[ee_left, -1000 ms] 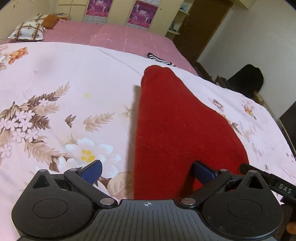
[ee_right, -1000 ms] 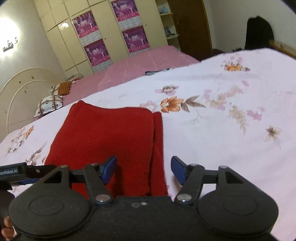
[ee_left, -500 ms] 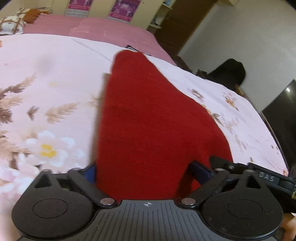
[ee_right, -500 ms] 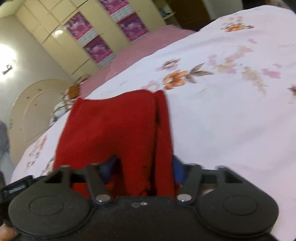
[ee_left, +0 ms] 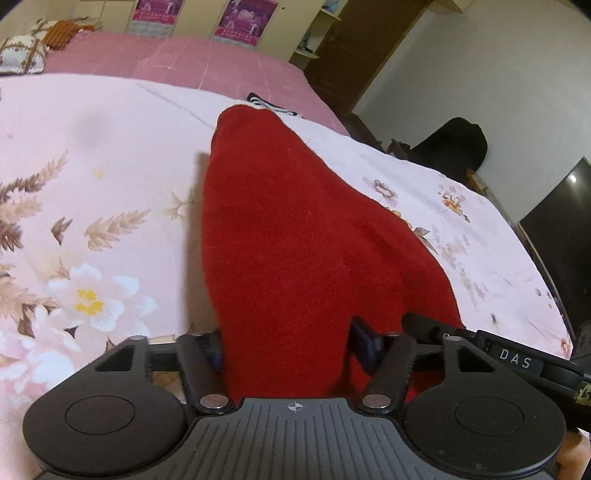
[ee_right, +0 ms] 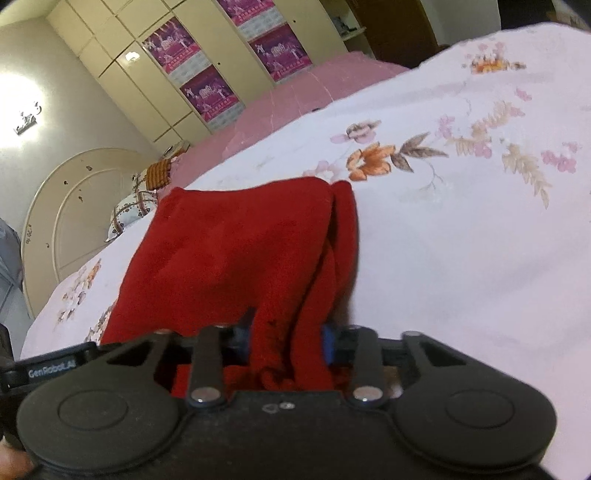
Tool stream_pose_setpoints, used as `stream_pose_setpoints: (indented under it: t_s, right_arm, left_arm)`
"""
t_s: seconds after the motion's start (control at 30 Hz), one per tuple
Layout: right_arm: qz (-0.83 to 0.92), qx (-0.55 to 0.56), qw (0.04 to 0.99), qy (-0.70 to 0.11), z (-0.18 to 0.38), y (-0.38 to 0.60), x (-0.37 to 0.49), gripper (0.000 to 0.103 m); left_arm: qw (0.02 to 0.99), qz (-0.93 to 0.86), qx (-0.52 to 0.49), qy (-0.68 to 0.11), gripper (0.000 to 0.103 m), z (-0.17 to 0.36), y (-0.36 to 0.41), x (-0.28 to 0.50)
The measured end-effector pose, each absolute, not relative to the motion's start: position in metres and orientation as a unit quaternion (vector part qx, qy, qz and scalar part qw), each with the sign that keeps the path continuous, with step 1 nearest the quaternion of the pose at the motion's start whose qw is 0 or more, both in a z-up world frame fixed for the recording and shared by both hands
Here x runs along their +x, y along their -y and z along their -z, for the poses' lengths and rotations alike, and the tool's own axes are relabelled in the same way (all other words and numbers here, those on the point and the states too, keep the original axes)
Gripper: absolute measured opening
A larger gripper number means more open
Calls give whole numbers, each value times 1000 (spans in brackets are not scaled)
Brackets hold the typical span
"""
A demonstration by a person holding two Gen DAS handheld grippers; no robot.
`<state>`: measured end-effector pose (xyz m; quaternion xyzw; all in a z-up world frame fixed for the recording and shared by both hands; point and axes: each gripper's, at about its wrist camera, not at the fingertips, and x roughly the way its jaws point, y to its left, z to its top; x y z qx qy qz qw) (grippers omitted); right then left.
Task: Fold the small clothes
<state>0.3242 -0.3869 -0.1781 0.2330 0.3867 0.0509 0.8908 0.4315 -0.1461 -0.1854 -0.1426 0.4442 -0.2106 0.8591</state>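
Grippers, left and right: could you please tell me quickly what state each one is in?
Left gripper: closed on the near edge of the red garment.
Right gripper: closed on the same garment's bunched edge.

Red garment [ee_left: 295, 236] fuzzy matt knit; floral bedsheet [ee_left: 92, 177] smooth cloth.

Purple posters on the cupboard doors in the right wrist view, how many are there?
4. Two on the left doors, one above the other; two on the right doors, upper cut off by the frame, lower. More may lie outside the view.
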Motion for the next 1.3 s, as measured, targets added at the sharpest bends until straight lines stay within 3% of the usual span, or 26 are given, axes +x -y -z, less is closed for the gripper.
stream_pose_setpoints:
  t_s: [0.2,0.53,0.9,1.3]
  right_arm:
    - [-52,233,901,-363,163,378,315,27]
    - [-91,238,907,-335,127,352,310,27]
    - [-168,229,899,-332,112,230,327,26]
    - [-186,234,890,-344,135,83,360,26]
  left_arm:
    - [866,213,-133,-432,48,173,143,425]
    - [876,205,-141,-413,48,143,103,407]
    - [900,145,-134,-390,48,122,-43,391]
    - [905,113,-131,-388,48,155,-192,414]
